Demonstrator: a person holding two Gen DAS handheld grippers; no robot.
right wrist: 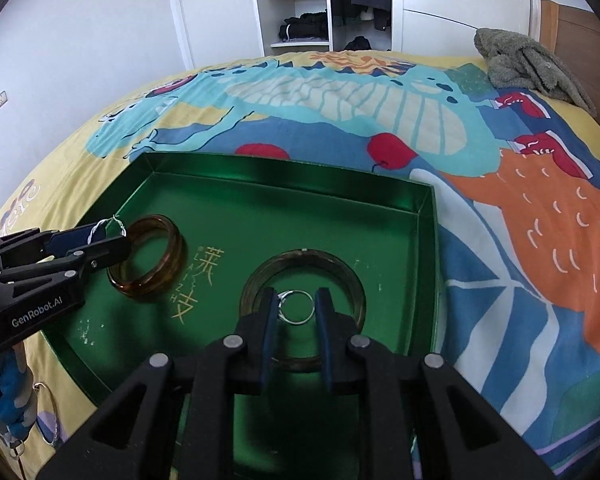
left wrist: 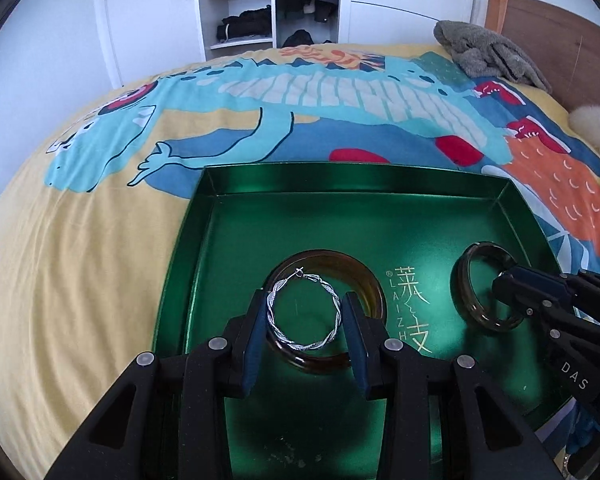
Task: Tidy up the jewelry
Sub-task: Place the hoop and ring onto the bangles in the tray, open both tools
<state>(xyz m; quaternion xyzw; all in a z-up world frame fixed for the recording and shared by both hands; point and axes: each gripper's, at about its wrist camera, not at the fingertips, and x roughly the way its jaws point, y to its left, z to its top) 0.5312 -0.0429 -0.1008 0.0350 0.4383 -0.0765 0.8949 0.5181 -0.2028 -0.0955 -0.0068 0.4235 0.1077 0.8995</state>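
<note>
A green tray (left wrist: 340, 184) lies on the bed. My left gripper (left wrist: 305, 312) is shut on a twisted silver hoop (left wrist: 302, 346) and holds it over an amber bangle (left wrist: 370, 286) in the tray. My right gripper (right wrist: 296, 304) is shut on a small silver ring (right wrist: 298, 322) over a darker bangle (right wrist: 260, 276). The right gripper (left wrist: 500, 286) shows in the left wrist view by the dark bangle (left wrist: 462, 280). In the right wrist view the left gripper (right wrist: 112, 240) holds the hoop (right wrist: 100, 229) by the amber bangle (right wrist: 168, 256) in the tray (right wrist: 284, 180).
The tray sits on a yellow bedspread with a cartoon print (left wrist: 100, 240). A grey plush blanket (left wrist: 488, 52) lies near the wooden headboard (left wrist: 560, 36). More jewelry lies on the bed left of the tray (right wrist: 44, 416). An open wardrobe stands behind (right wrist: 300, 8).
</note>
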